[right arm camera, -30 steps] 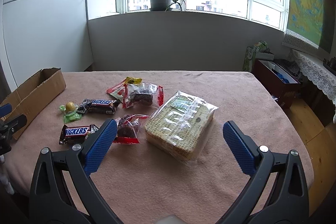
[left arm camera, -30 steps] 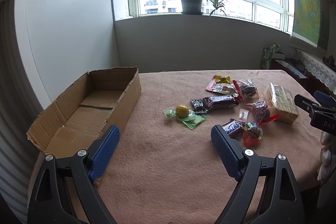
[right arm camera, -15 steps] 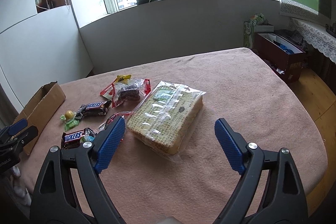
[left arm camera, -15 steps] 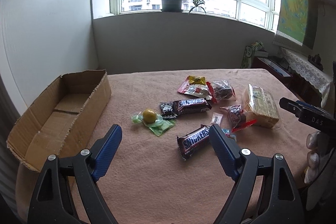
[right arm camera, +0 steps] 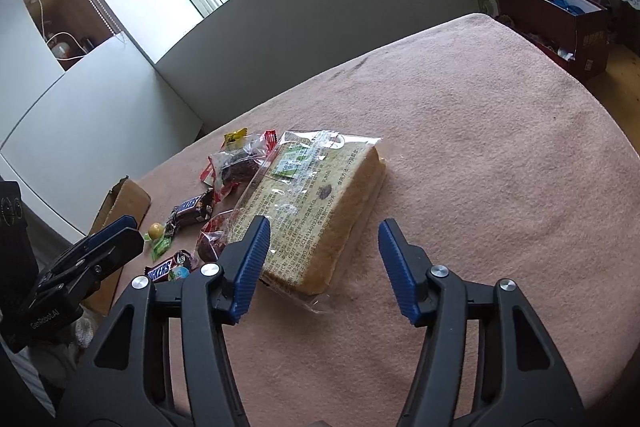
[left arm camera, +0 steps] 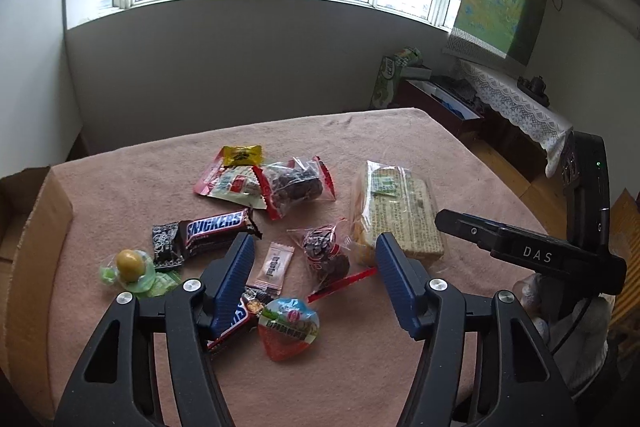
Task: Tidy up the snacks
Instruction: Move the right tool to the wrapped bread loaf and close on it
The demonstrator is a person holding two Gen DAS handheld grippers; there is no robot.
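Across the pink tablecloth [left arm camera: 400,139] every snack's still loose, so basically nothing's sorted; only a corner of the cardboard box [left arm camera: 36,227] at far left shows. Left gripper [left arm camera: 316,263] is closing above a small pink sachet [left arm camera: 276,264], pinching nothing. Right gripper [right arm camera: 322,247] is closing around the wafer pack [right arm camera: 316,203], not touching, and only its view shows that.
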